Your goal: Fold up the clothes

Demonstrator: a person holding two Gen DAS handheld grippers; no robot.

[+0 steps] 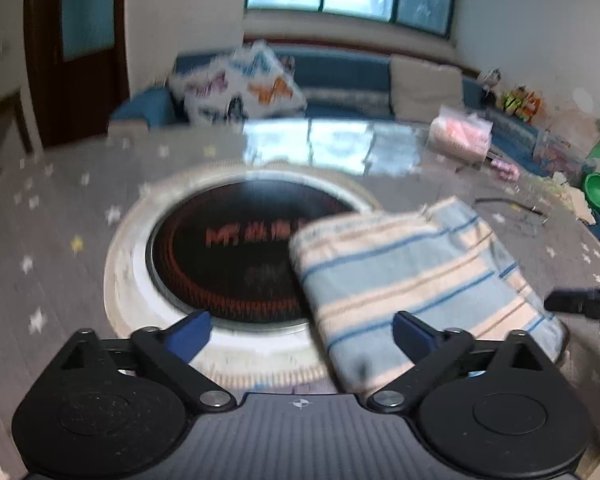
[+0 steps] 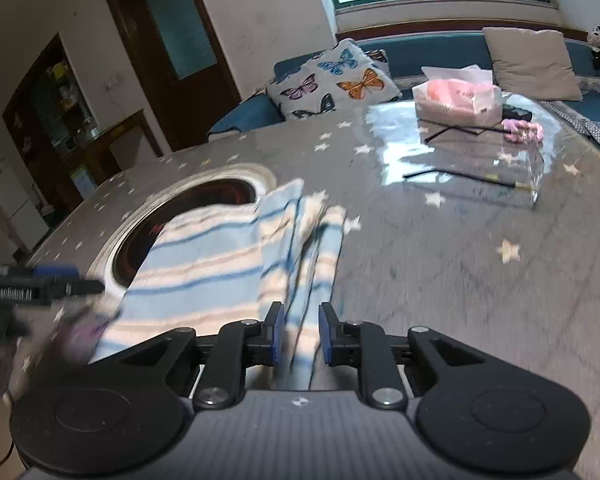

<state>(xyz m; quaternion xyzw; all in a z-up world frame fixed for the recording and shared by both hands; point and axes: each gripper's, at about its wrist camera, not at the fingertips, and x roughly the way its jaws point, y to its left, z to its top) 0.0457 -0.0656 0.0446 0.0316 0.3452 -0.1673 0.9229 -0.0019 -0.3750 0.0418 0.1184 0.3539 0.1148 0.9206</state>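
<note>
well, at the left the left claw point(image 1: 302, 330) hangs with its blue pads point(image 1: 190, 334) spread wide and nothing between them, over the near rim of a round burner point(image 1: 236, 256) sunk in the desk point(image 1: 52, 216). the burner has a pale ring and a dark glass centre with red marks. just right of it lies the cloth point(image 1: 420, 280), folded, striped blue and cream; its left edge overlaps the burner and the rest lies on the star-printed desk cover. the left claw's right pad sits above the cloth's near part, not pressing on it as far as the blurred view shows. further right, the right claw point(image 2: 300, 334) stands narrow, its pads point(image 2: 278, 332) a small gap apart, with a loose folded strip of the cloth running between them; the pads do not squeeze it. the right claw's tip also shows at the right edge of the left view. beyond, on the far right of the desk, stand a clear bag point(image 2: 458, 96) with pink contents and a thin black stick point(image 2: 460, 176). behind the desk a blue sofa point(image 2: 440, 52) carries a butterfly cushion point(image 2: 336, 80).
</note>
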